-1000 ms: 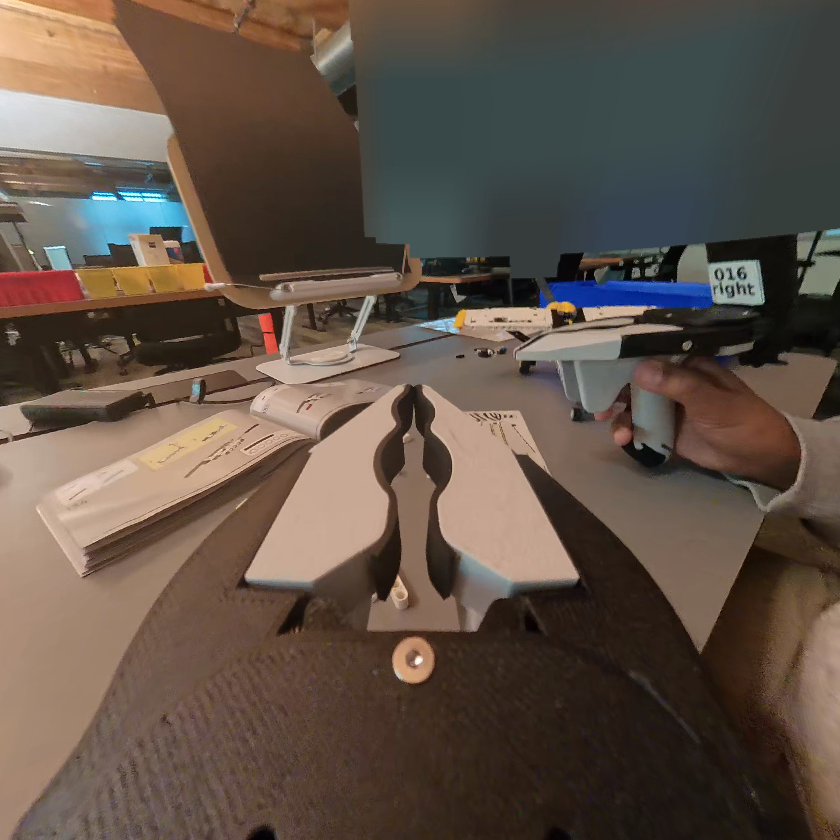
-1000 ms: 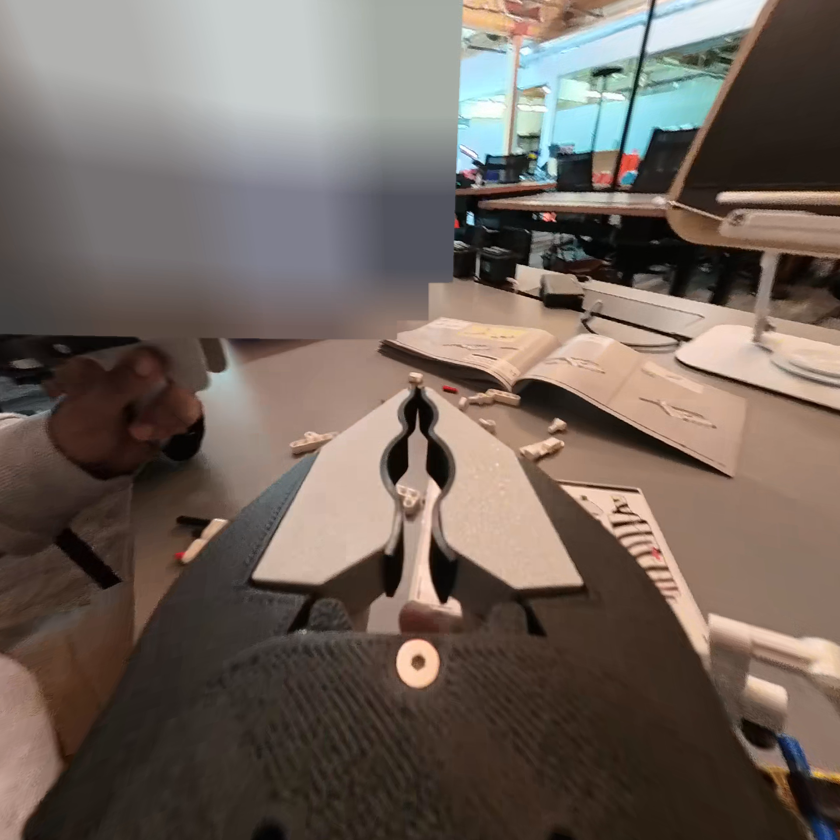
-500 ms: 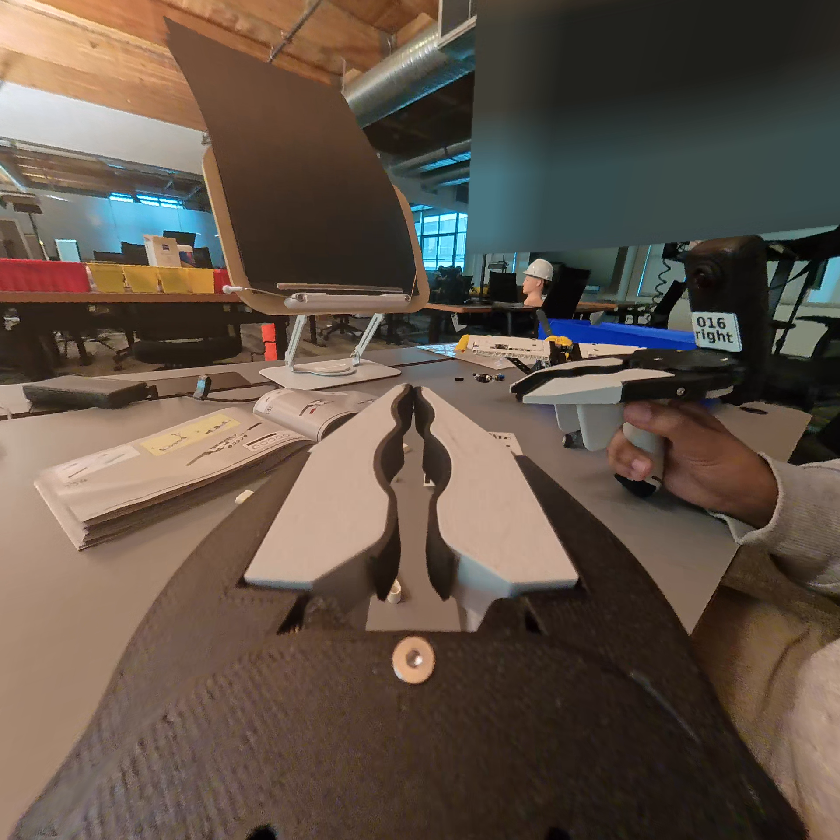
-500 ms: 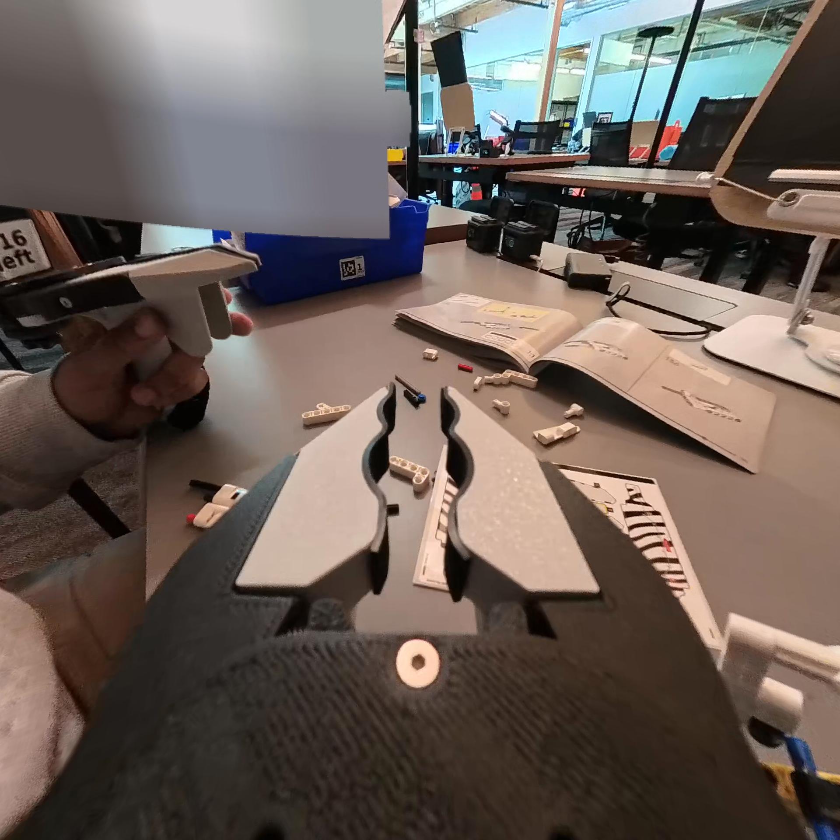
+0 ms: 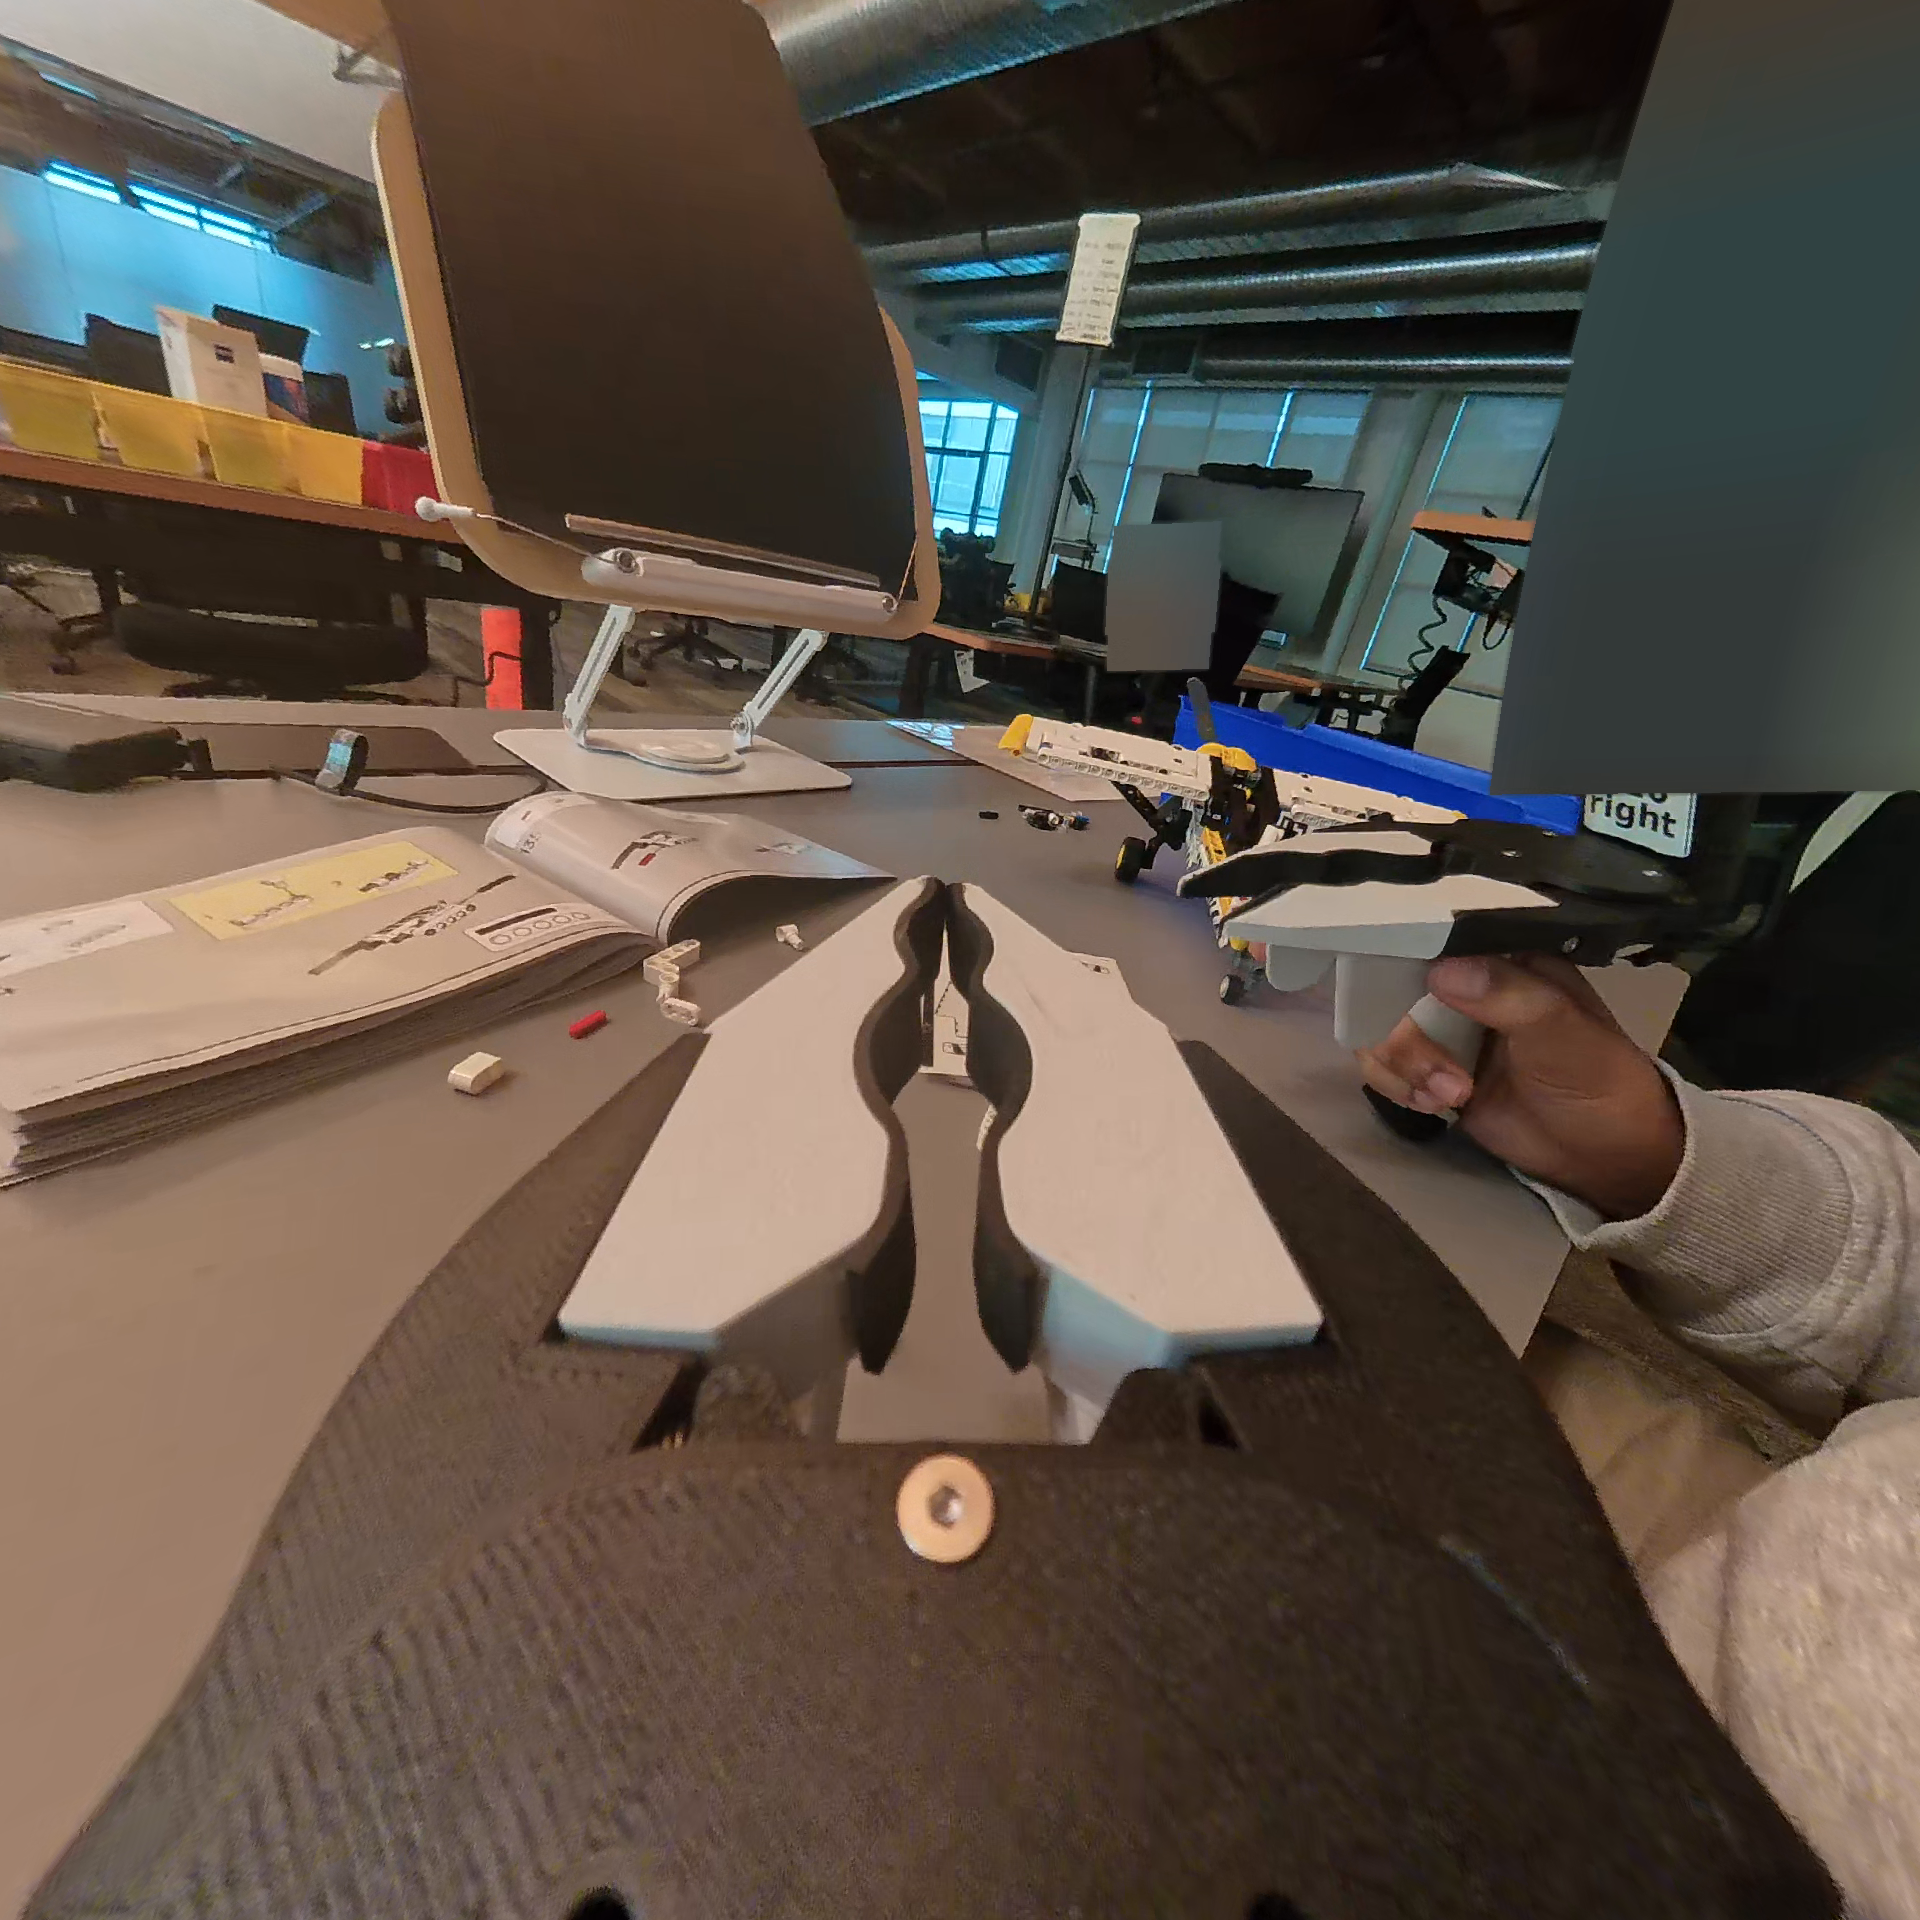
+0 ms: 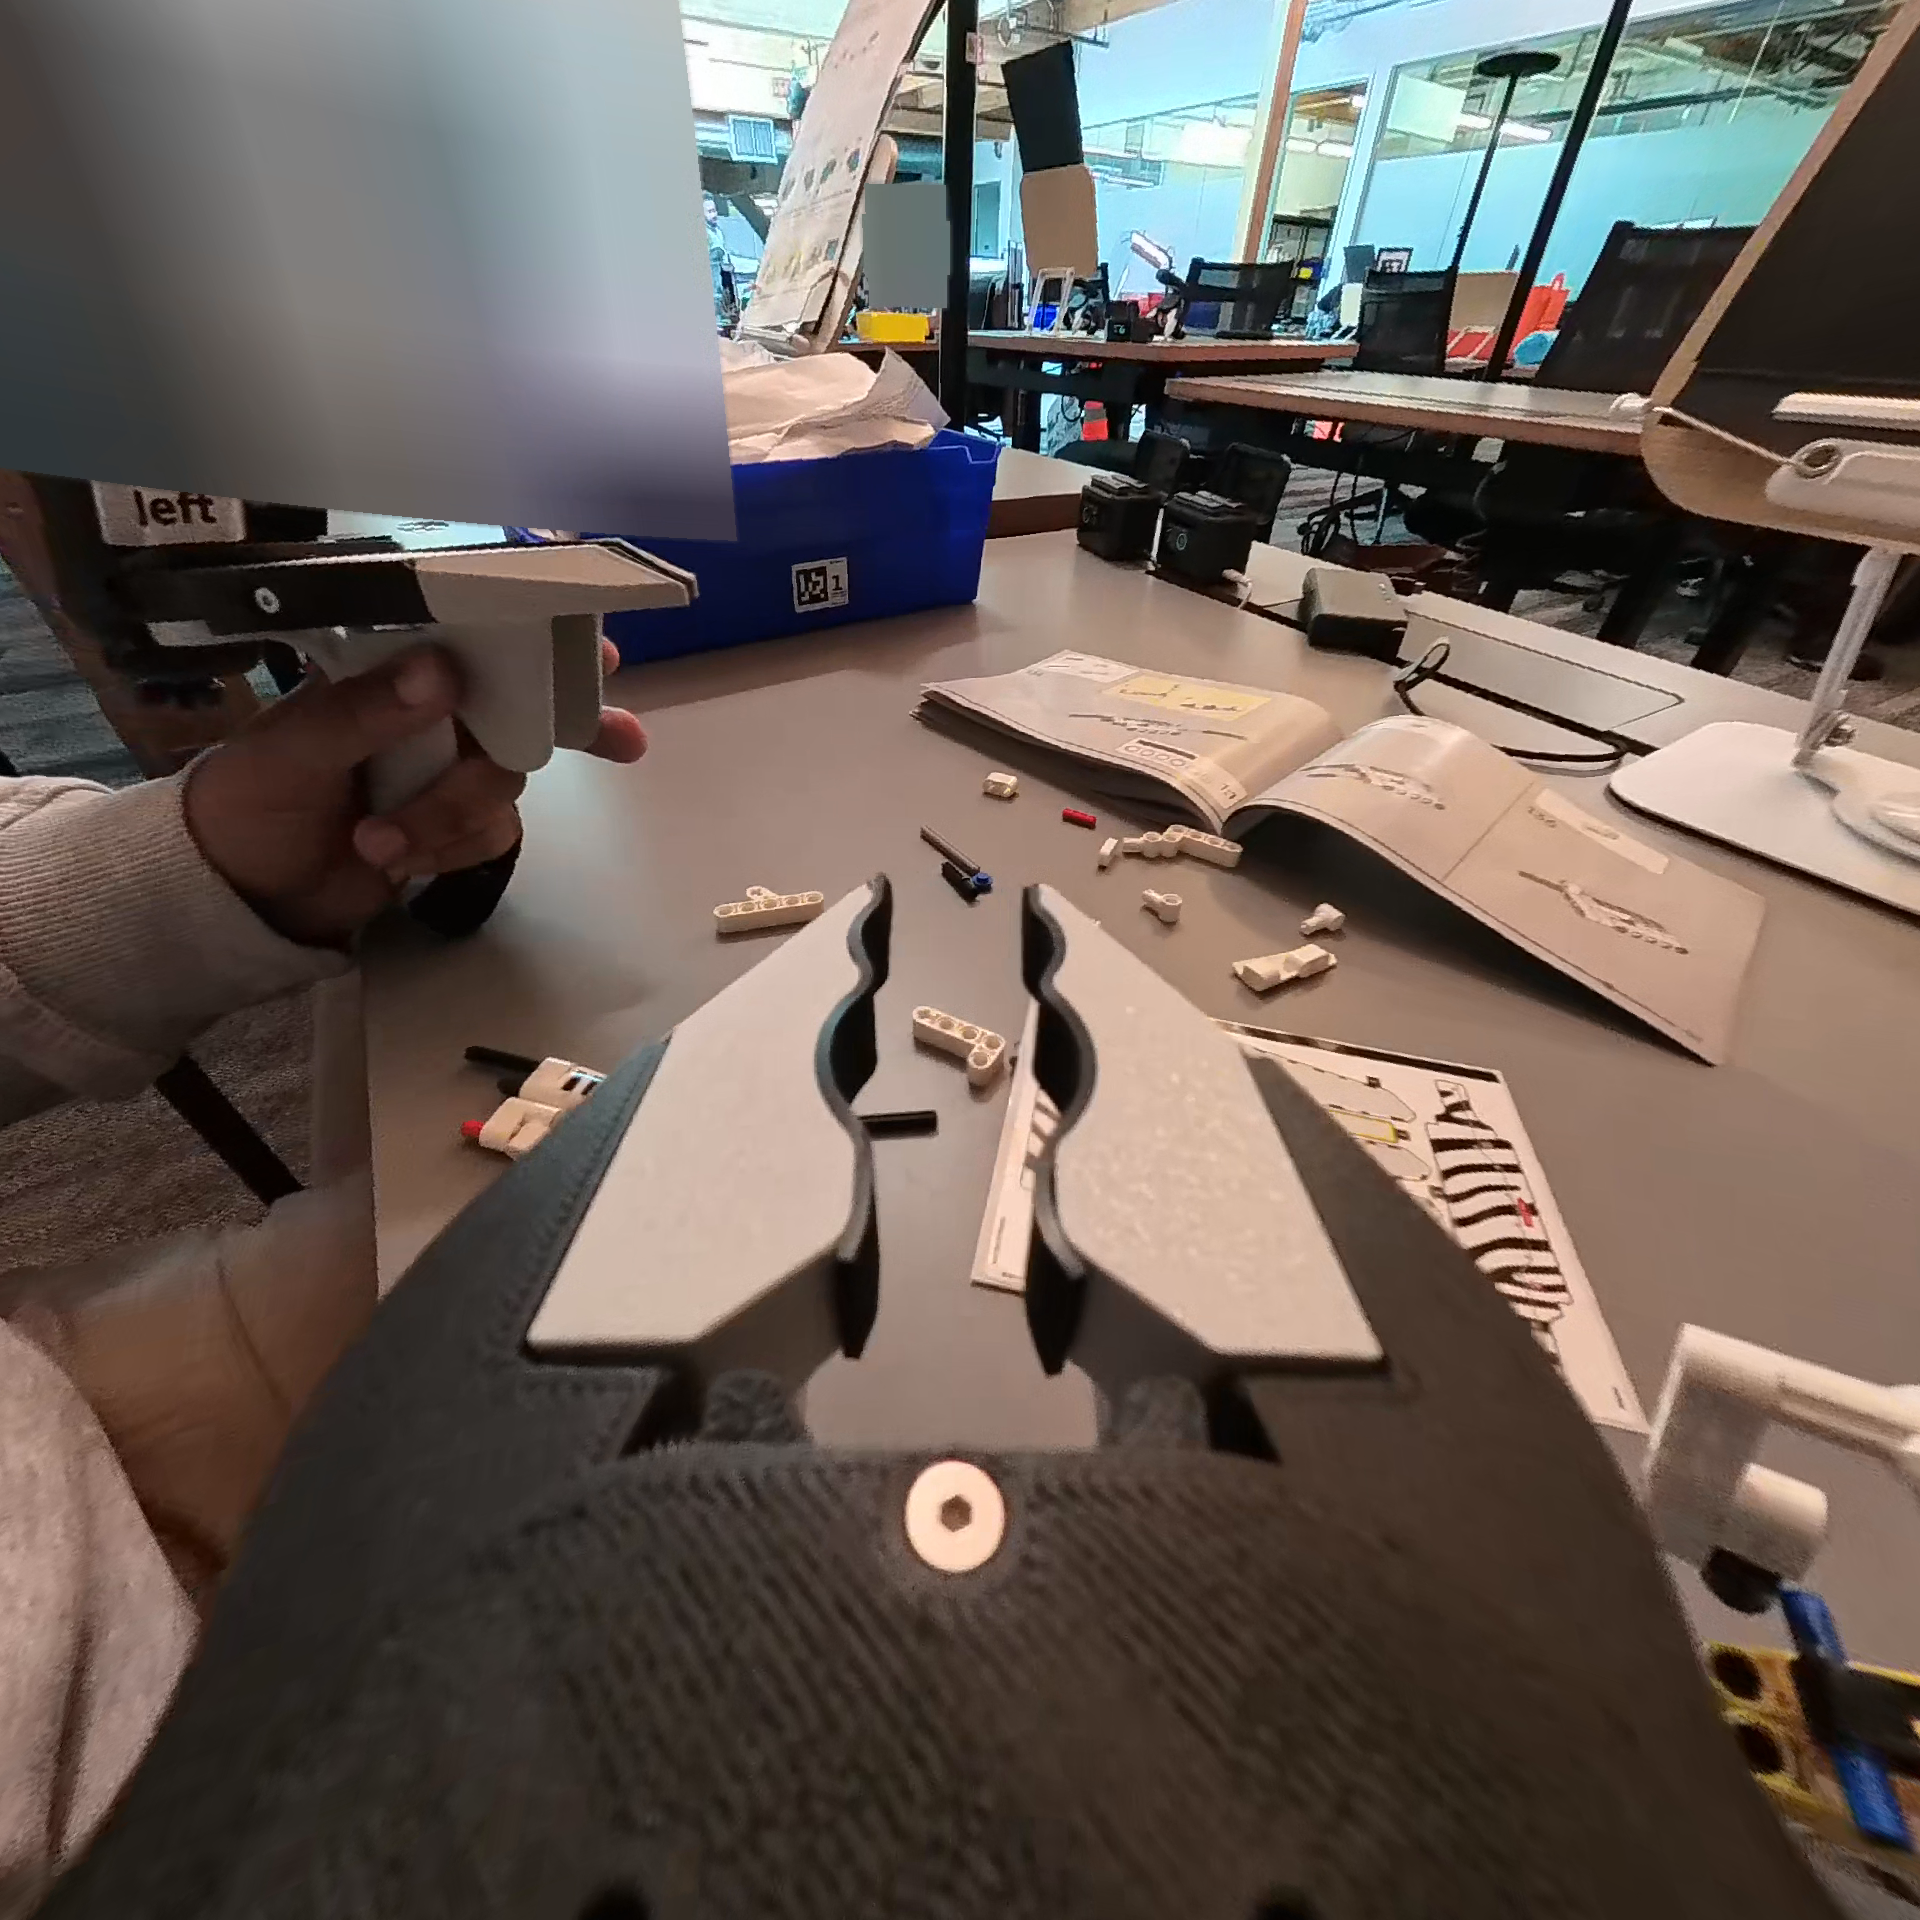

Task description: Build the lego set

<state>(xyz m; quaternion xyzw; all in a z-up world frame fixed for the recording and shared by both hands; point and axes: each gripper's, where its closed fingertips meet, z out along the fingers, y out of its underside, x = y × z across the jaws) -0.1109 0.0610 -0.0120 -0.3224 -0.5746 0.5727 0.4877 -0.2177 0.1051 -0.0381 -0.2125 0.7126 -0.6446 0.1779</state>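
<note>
The left gripper (image 5: 943, 896) is closed, its tips touching with nothing visible between them, and is held level above the table by the left hand (image 6: 395, 790). The right gripper (image 6: 956, 904) has its fingers spread apart and empty, tilted slightly down, gripped at the handle by the right hand (image 5: 1527, 1070).

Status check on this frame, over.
Left gripper shut, empty. Right gripper open above white angled beam. Loose pieces scattered; nothing blocking.
</note>
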